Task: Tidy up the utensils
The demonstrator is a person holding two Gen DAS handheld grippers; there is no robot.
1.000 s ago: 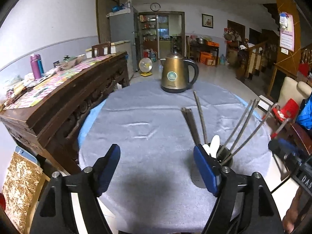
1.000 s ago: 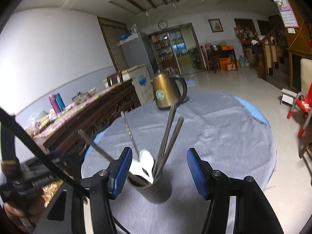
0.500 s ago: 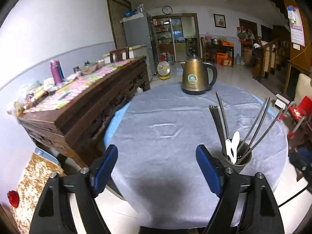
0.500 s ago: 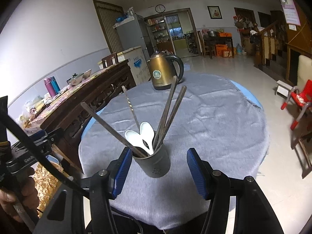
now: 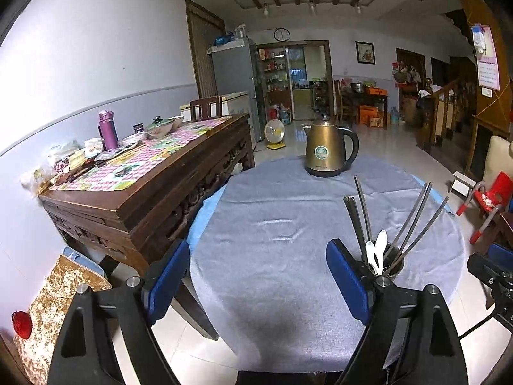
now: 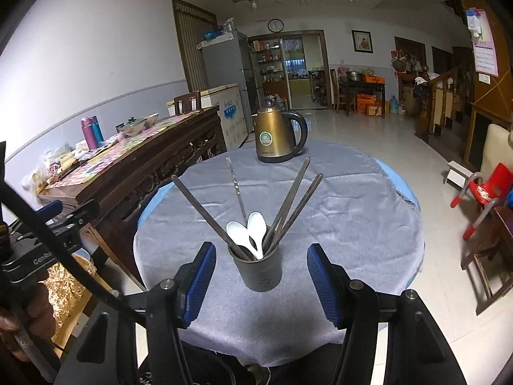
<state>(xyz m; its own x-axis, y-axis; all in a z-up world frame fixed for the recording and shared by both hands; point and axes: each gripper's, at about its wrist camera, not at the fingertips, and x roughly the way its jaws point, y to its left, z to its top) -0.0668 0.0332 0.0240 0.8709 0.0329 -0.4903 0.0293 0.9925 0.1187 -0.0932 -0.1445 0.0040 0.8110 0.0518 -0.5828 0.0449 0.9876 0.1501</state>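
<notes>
A dark metal utensil holder [image 6: 259, 272] stands near the front edge of the round table [image 6: 352, 218], which has a grey cloth. In it are several long chopsticks [image 6: 295, 202] fanned outward and two white spoons [image 6: 253, 231]. My right gripper [image 6: 260, 252] is open and drawn back short of the holder, its blue pads clear of both sides. My left gripper [image 5: 256, 256] is open and empty over the table's near left edge. From there the holder [image 5: 389, 264] shows just beyond the right finger, with chopsticks [image 5: 413, 221] and spoons [image 5: 378, 250] in it.
A brass kettle [image 5: 327, 150] stands at the table's far side. A carved wooden sideboard [image 5: 144, 186] with bottles and dishes runs along the left. A red child's chair [image 5: 490, 195] stands on the right. A hand [image 6: 19, 320] holds the left gripper at the left edge.
Both grippers have pulled back and risen from the table, so the holder looks smaller and farther. The left jaws stand slightly wider than a second ago.
</notes>
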